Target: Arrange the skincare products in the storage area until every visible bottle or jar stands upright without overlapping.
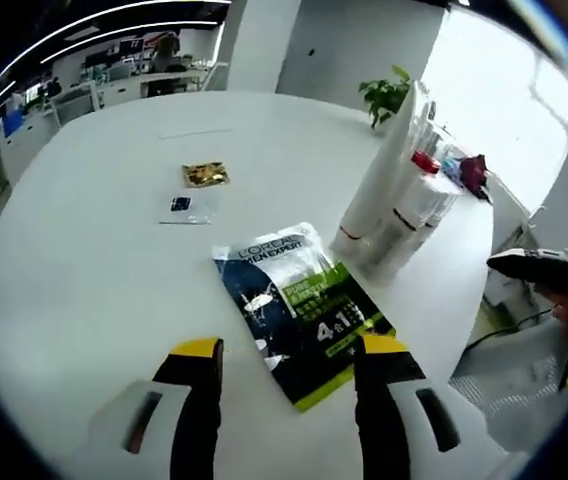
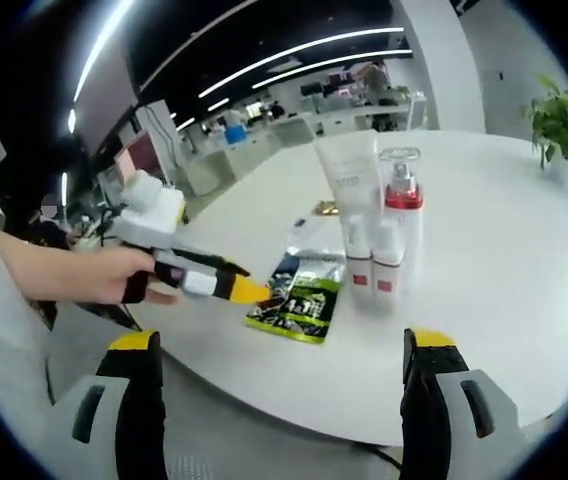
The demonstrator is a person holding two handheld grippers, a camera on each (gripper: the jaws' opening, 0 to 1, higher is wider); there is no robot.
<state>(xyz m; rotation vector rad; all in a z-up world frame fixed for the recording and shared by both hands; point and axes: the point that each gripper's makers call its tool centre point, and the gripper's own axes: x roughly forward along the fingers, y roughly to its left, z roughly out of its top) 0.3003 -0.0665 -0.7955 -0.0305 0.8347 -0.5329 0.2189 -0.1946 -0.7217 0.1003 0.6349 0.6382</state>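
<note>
Both grippers empty, jaws spread wide. Left gripper point(image 1: 286, 365) hovers just short of the L'Oreal Men Expert pouch point(image 1: 299, 305), which lies flat on the white table point(image 1: 94, 270). The upright cluster of white tube point(image 2: 349, 185), red-collared pump bottle point(image 2: 401, 200) and small bottles stands just behind the pouch. Right gripper point(image 2: 284, 355) hangs off the table edge. Likely step: approaching the pouch. Next: close on its edge and lift it upright beside the cluster.

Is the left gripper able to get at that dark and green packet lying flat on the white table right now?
Probably yes. The left gripper is open and the packet lies flat just ahead of its jaws, with bare table around it and nothing between. The standing bottles are off to one side.
</note>
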